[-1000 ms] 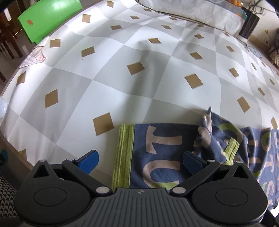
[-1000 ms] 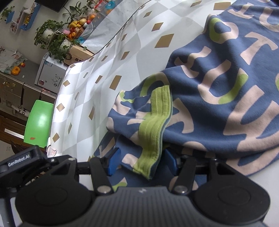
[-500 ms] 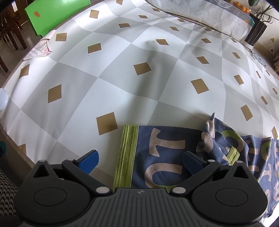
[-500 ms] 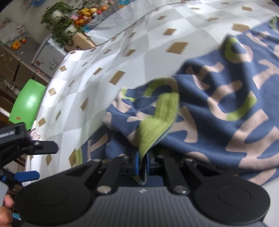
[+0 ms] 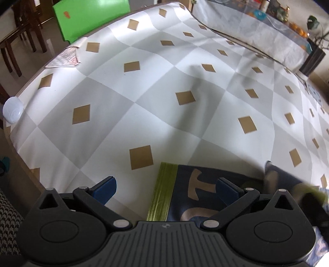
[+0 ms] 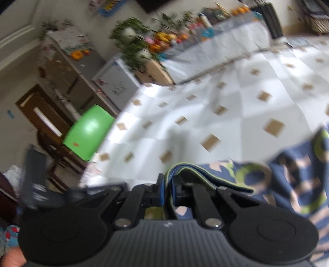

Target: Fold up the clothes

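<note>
Near the front edge of the table point(image 5: 144, 106), with its grey-and-white checked cloth, your left gripper point(image 5: 164, 190) hangs with its 2 blue fingers spread wide, pressing on nothing; the green hem of the navy lettered garment point(image 5: 197, 191) lies flat between them. Your right gripper point(image 6: 167, 194) has its fingers pressed together, pinching the garment's green-edged band point(image 6: 205, 175), which lifts off the table there while the rest trails to the right. A green chair point(image 5: 92, 16) stands at the table's far left corner.
</note>
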A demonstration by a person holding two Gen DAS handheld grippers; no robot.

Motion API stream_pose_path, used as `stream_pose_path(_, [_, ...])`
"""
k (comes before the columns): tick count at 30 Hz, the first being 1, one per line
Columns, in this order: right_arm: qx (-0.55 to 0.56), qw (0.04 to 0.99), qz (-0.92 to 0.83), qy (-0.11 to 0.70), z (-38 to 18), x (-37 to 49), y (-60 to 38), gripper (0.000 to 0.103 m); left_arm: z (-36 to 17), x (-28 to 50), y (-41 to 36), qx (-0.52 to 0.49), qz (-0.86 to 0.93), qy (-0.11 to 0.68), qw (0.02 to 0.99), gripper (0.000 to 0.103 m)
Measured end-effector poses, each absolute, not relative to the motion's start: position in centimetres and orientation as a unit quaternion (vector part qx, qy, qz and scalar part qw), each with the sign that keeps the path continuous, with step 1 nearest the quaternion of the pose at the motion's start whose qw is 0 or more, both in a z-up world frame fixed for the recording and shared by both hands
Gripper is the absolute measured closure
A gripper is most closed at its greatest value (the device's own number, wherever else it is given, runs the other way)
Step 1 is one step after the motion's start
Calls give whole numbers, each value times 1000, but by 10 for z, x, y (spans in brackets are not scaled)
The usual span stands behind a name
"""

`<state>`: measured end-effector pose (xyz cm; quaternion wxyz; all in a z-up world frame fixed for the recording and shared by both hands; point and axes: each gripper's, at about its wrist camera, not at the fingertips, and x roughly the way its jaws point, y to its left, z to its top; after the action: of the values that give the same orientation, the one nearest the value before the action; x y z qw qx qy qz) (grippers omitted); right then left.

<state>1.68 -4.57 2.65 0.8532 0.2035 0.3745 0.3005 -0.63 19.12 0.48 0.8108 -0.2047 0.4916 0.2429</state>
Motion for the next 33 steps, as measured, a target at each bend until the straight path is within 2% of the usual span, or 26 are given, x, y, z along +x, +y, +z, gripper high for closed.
stream_pose_path(8, [187,844,370,339,78,8,-26,97,9,-14,207,-234,267,477,804,0])
stream_pose_path(15, [140,812,398,404,46,4,9,96,17,-24,225,-238,312,451,802,0])
stream_pose_path(17, [115,803,398,427,28,1,20,91,16,-25,228,-238,318,453,798,0])
stream_pose_path(20, [84,795,396,451,10,-7,31,73,14,-25,229,-232,321,457,796,0])
stream_pose_path(22, [80,795,395,453,7,-11,28,70,13,-24,227,-227,320,458,798,0])
stream_pose_path(24, [76,795,394,454,5,-15,25,61,13,-23,226,-224,320,458,798,0])
stream_pose_path(29, [102,799,370,463,-2,-14,-1,53,13,-24,226,-226,324,457,797,0])
stream_pose_path(33, [134,787,348,492,-23,-11,-20,51,12,-24,224,-226,327,457,796,0])
